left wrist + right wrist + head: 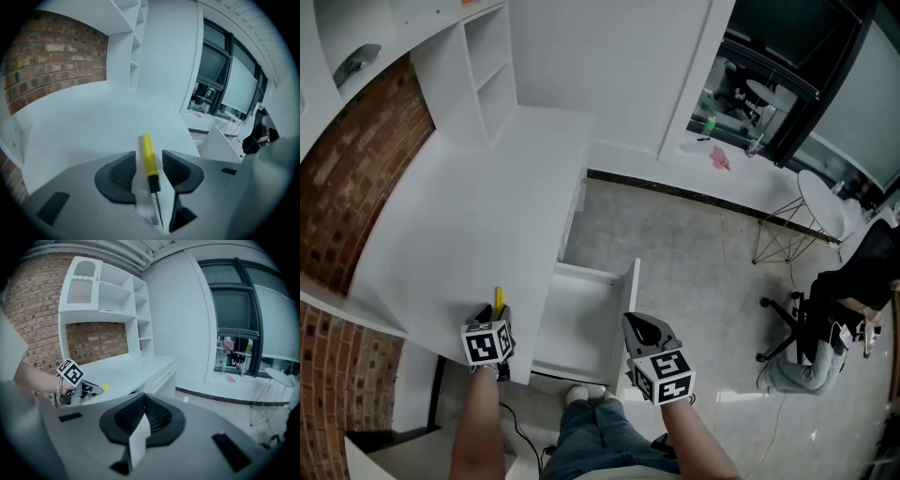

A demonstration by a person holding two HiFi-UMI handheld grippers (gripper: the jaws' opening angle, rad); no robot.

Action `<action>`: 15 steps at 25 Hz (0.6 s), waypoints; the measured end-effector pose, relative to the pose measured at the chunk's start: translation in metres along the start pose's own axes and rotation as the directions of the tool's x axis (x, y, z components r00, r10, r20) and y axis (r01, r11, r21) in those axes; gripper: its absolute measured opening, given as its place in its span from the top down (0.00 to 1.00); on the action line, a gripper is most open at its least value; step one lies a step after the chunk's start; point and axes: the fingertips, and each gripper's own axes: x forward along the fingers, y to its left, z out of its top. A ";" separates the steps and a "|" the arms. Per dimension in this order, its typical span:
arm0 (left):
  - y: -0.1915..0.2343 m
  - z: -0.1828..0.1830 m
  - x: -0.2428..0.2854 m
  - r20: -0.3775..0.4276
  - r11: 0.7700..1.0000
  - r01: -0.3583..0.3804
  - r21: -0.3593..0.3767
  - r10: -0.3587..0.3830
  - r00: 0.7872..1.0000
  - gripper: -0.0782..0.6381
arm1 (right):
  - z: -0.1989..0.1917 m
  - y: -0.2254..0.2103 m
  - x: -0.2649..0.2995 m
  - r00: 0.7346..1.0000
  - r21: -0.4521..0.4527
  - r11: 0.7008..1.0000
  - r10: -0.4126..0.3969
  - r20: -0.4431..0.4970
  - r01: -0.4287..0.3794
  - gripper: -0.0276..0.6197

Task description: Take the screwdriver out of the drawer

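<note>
Left claw (149, 161) released, jaws parted around yellow screwdriver (148, 149) lying at tabletop (478, 216) front edge; right claw (144, 404) clenched shut near open drawer (581, 319)

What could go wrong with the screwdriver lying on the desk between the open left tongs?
The screwdriver lies loose near the front edge of the desk; pulling the left tongs back could nudge it off. The drawer stands open beside the right tongs and could get bumped.
</note>
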 end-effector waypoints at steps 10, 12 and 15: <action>-0.012 0.064 -0.078 0.250 1.000 -0.011 0.018 0.007 0.968 0.59 | 0.057 -0.014 -0.021 0.993 -0.048 0.999 -0.001 0.118 0.007 0.94; -0.019 0.080 -0.103 0.325 1.000 -0.013 0.025 0.004 0.946 0.58 | 0.070 -0.014 -0.028 0.990 -0.066 0.998 0.018 0.140 -0.008 0.94; -0.034 0.105 -0.139 0.446 0.997 -0.016 0.076 -0.020 0.895 0.58 | 0.089 -0.013 -0.042 0.981 -0.067 0.996 0.062 0.182 -0.050 0.94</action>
